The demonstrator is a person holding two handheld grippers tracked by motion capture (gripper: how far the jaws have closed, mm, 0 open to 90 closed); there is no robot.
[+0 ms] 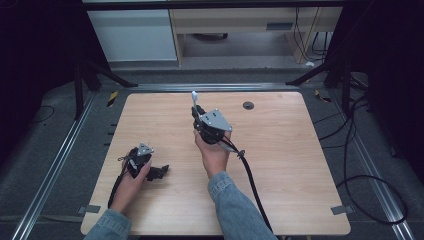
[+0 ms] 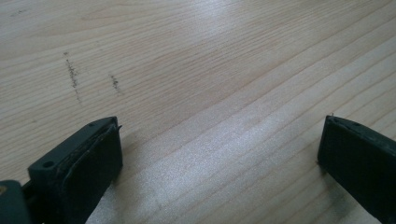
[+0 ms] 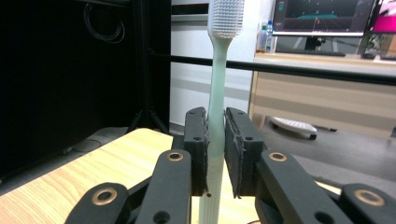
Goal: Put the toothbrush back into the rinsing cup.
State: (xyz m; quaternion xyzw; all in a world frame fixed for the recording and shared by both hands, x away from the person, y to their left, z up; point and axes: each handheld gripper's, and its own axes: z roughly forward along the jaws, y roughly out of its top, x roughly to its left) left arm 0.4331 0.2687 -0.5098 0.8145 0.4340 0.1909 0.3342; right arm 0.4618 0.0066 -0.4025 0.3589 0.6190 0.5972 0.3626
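Toothbrush (image 3: 217,93) stands upright, bristles topmost, right gripper (image 3: 215,154) jaws clamped on its handle.

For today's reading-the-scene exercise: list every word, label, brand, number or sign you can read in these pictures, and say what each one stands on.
No text can be read.
Monitor behind the table: lines and coloured marks, too small and blurred to read.
Bottles beside it: labels too small to read.
Toothbrush held in the right gripper: no lettering visible on its handle.
Table: faint dark scuff marks, not writing.
Left gripper: no markings visible on the jaws.
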